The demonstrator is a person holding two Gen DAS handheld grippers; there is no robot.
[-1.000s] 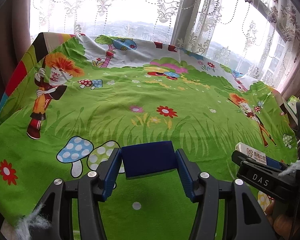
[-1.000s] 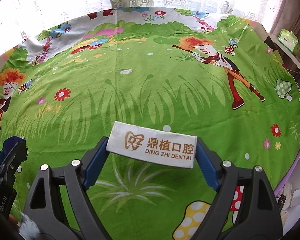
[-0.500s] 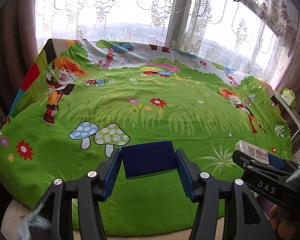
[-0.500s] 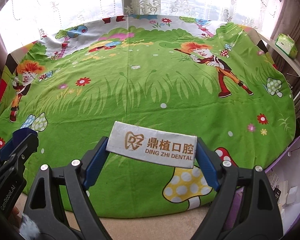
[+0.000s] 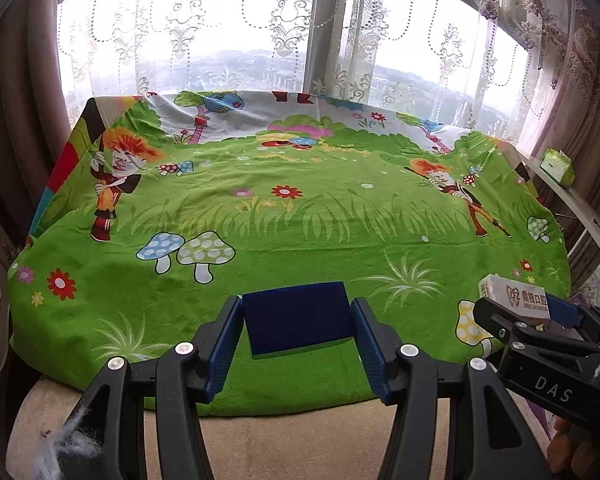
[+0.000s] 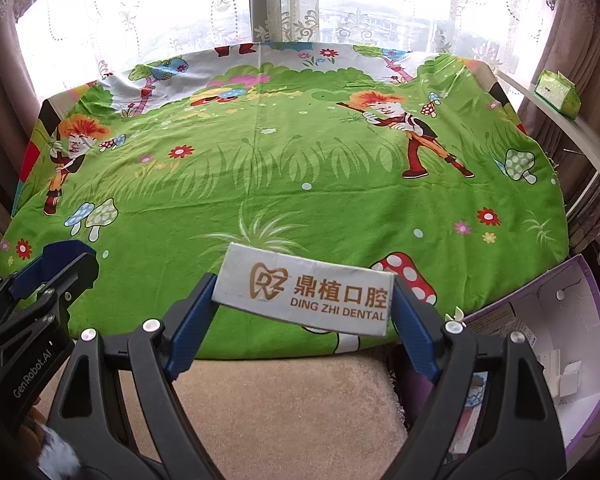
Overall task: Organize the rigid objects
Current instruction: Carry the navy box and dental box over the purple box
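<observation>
Left wrist view: my left claw grips a blue box by its ends; right claw pinches a white carton likewise, both above the cloth's near edge. They look light and stiff.

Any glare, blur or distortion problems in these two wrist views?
Left wrist: window blown out white, strong fisheye bending at the edges, cloth and blue box sharp. Right wrist: same backlit glare, dark corners, print on the white box crisp, no motion blur.
</observation>
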